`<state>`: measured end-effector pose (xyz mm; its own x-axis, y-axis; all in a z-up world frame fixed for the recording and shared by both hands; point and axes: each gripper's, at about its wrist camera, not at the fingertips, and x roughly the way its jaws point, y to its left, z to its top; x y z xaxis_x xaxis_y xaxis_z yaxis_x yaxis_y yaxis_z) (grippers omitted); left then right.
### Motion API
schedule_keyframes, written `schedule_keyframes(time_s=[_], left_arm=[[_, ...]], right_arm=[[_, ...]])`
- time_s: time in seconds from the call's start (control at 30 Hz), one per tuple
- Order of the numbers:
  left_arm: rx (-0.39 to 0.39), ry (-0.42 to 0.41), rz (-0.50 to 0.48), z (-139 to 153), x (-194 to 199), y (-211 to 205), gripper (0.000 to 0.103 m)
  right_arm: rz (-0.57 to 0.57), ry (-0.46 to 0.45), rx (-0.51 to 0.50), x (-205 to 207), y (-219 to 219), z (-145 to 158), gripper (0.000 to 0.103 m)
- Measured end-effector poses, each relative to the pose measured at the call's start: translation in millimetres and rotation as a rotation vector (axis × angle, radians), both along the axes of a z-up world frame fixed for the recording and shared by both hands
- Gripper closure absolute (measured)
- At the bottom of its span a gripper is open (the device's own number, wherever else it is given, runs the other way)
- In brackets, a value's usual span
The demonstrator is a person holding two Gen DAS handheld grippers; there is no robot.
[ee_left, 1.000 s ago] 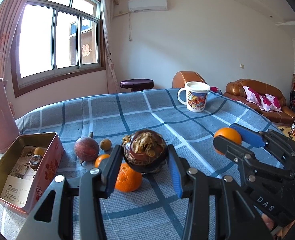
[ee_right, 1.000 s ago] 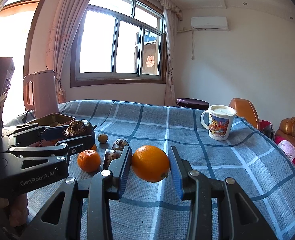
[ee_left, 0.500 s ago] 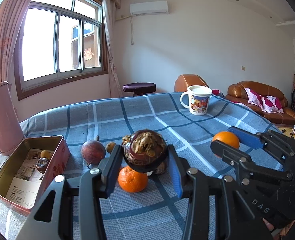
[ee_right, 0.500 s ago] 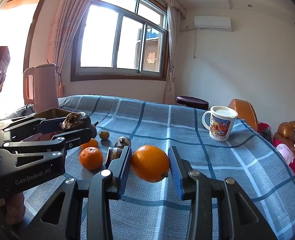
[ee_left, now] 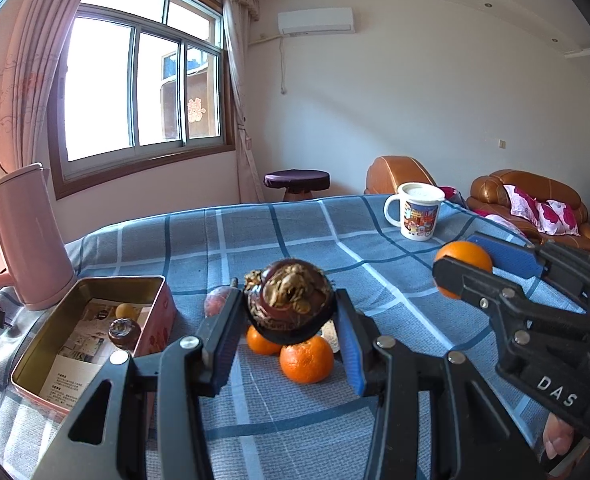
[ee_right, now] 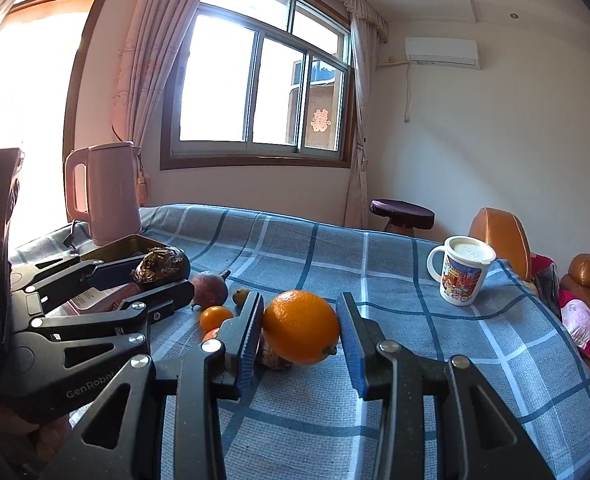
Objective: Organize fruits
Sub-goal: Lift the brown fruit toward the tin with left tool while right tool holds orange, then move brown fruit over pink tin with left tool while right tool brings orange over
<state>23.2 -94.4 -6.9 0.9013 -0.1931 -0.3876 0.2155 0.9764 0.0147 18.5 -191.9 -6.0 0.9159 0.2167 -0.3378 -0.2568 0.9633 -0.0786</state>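
L gripper clamps dark mangosteen, R gripper clamps orange, both held above blue checked cloth w/ loose tangerines below

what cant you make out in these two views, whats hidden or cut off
- Fruit behind the dark fruit in the left gripper: left wrist view, it and the fingers cover the pile.
- Brown thing under the orange: right wrist view, mostly hidden by the right gripper.
- Tin: left wrist view, print on its papers too small.
- Kettle: left wrist view, cut by the edge.
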Motion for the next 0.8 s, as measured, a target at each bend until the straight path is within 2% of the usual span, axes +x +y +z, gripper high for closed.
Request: schedule_keyframes(time_s=[0.8], left_arm=[[-0.014,0.099,0.196,-13,29,84,0.057]], right_arm=[[0.198,0.056,-0.075,44,91,13,0.063]])
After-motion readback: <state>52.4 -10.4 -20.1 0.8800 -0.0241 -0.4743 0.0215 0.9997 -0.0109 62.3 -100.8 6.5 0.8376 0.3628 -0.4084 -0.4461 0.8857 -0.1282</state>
